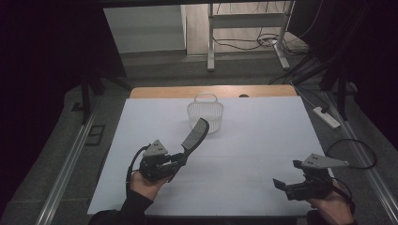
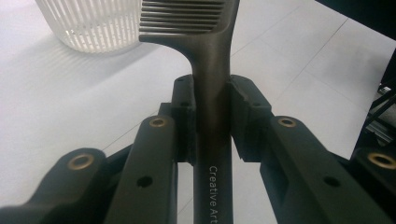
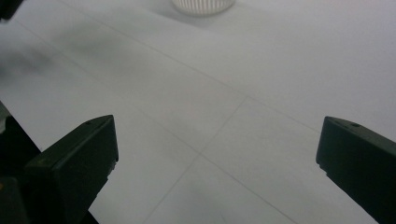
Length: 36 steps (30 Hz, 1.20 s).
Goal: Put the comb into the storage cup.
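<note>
Comb (image 1: pixel 195 135) sits left of centre in the high view, clamped by its handle in the left gripper (image 1: pixel 180 159), teeth tilted toward the white slatted basket (image 1: pixel 205 114) above it. Carry step, I judge; next comes a forward reach and release over the rim. Right gripper (image 1: pixel 284 183) spread wide, holding nothing, lower right. Handle reads "Creative Art".

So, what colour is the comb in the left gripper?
The comb is dark grey with pale lettering on its handle, clearest in the left gripper view.
</note>
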Motion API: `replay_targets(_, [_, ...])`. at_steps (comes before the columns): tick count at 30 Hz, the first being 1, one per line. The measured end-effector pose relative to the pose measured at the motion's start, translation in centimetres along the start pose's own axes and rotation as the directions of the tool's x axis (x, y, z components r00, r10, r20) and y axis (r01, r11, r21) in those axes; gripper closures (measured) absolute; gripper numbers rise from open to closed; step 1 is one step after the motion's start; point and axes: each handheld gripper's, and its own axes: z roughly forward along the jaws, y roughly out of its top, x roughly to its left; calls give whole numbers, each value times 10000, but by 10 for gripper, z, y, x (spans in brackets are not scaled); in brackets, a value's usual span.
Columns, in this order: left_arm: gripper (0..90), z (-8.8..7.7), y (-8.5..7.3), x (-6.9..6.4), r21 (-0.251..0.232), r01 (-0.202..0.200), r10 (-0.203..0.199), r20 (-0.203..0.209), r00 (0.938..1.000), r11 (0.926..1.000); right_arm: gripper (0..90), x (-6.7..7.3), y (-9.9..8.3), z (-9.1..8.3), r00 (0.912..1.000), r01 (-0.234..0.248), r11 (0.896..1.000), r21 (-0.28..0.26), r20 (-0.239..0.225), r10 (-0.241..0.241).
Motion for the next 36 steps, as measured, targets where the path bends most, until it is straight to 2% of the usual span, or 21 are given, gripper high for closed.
replay_targets(6, [722, 2, 1, -1, -35, -91, 91, -14, 10000, 10000, 0, 0, 10, 2, 9995, -196, 9990, -400, -271, 186])
replay_targets(9, [722, 3, 2, -1, -53, -132, 132, 2, 9999, 9999, 0, 0, 16, 4, 9989, -122, 9996, -270, -462, 110])
replay_targets(18, [722, 8, 5, -3, -49, -313, 314, 96, 9995, 9995, 0, 3, 31, 13, 9960, -140, 9993, -344, -891, 109])
replay_targets(20, [722, 9, 5, -3, -50, -325, 326, 110, 9994, 9995, 0, 4, 34, 16, 9938, -218, 9991, -375, -1098, 175])
replay_targets(22, [722, 10, 5, -3, -17, -372, 372, 121, 9992, 9993, 0, 5, 37, 20, 9880, -481, 9979, -429, -1487, 412])
replay_targets(25, [722, 11, 5, -4, 32, -394, 394, 117, 9992, 9992, 0, 10, 41, 27, 9902, -187, 9995, -267, -1388, 148])
replay_targets(30, [722, 11, 6, -4, -9, -417, 417, 152, 9990, 9991, 0, 12, 45, 34, 9893, -140, 9998, -129, -1451, 120])
replay_targets(36, [722, 13, 7, -4, -33, -428, 429, 188, 9989, 9991, 0, 16, 52, 42, 9835, -176, 9998, -123, -1800, 151])
